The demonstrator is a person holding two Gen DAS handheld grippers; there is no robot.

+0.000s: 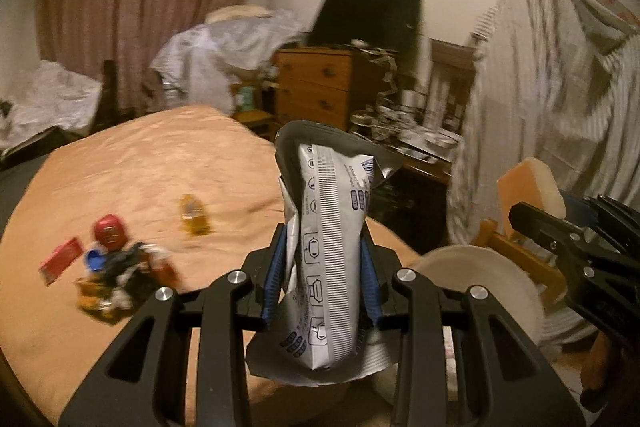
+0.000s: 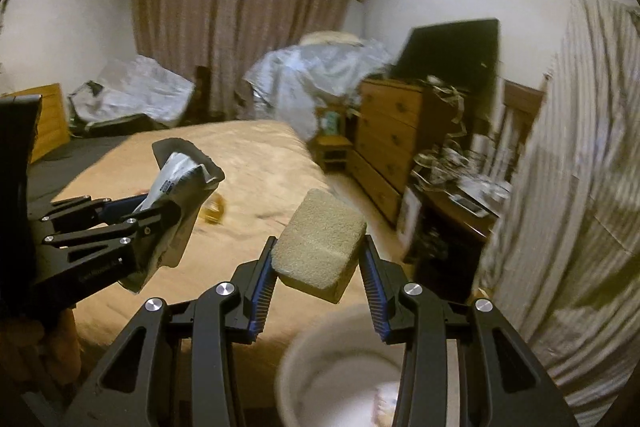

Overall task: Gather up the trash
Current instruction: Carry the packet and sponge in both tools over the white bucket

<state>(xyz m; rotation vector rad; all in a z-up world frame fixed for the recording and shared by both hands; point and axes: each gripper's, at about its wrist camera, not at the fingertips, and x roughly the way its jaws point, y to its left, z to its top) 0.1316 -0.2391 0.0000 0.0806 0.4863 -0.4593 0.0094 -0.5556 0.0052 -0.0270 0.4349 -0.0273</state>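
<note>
My left gripper is shut on a crumpled silver snack wrapper, held upright above the bed's near edge; the wrapper also shows in the right wrist view. My right gripper is shut on a rectangular sponge, which also shows in the left wrist view. It hangs above a white bin, seen too in the left wrist view. More trash lies on the bed: a pile of wrappers with a red cap and a small amber bottle.
The bed has a tan cover. A wooden dresser with a dark screen above it stands at the far wall. A cluttered low table and striped hanging cloth are at the right.
</note>
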